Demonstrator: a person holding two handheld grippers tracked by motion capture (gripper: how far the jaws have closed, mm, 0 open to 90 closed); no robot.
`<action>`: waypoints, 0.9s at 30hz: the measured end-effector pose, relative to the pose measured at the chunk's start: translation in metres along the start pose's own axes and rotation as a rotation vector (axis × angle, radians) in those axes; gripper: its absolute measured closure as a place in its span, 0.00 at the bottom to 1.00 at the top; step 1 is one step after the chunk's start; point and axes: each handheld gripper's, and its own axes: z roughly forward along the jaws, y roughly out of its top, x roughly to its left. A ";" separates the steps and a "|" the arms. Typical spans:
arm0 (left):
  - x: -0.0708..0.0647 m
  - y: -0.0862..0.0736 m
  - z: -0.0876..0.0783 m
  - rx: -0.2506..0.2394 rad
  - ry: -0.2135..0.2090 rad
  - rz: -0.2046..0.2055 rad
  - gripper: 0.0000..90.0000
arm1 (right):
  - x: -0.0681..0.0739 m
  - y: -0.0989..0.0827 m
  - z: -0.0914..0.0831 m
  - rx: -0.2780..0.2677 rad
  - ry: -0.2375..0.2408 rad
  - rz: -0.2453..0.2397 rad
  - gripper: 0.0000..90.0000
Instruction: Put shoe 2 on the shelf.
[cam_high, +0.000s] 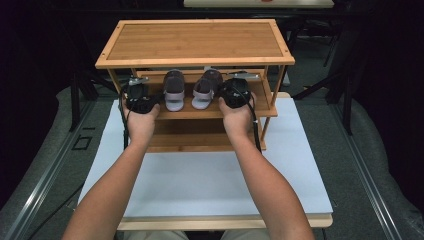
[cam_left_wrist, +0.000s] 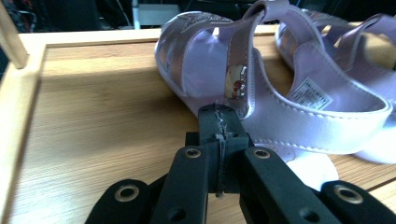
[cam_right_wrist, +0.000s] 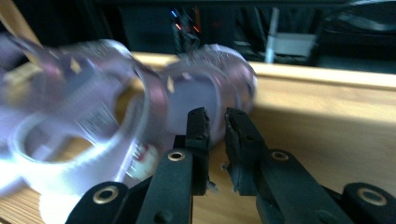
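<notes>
High view: left hand-held gripper (cam_high: 136, 98) closed, empty — left sandal (cam_high: 173, 91) just right; right hand-held gripper (cam_high: 235, 93) slightly open — right sandal (cam_high: 206, 89) left.

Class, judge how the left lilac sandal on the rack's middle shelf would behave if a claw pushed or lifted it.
The left sandal looks small and open-strapped, so probably light. Its thin straps would likely flex if pinched. Sitting flat-soled on the smooth wooden shelf, it would probably slide rather than tip.

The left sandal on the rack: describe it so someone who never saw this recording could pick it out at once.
Find the bamboo shoe rack on the white table. On its middle shelf two lilac sandals sit side by side, between the two grippers. The left sandal is the one beside the left gripper, standing straighter than its angled mate.
</notes>
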 end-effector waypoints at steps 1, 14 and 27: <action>-0.001 0.001 0.000 -0.003 0.002 0.002 1.00 | 0.000 0.001 -0.002 -0.013 0.032 0.015 0.89; 0.001 -0.002 -0.002 -0.001 0.019 -0.003 1.00 | 0.031 0.011 -0.014 -0.097 0.051 -0.061 0.70; 0.003 -0.002 -0.002 -0.002 0.005 -0.003 1.00 | 0.027 0.006 0.009 0.003 0.053 -0.015 0.91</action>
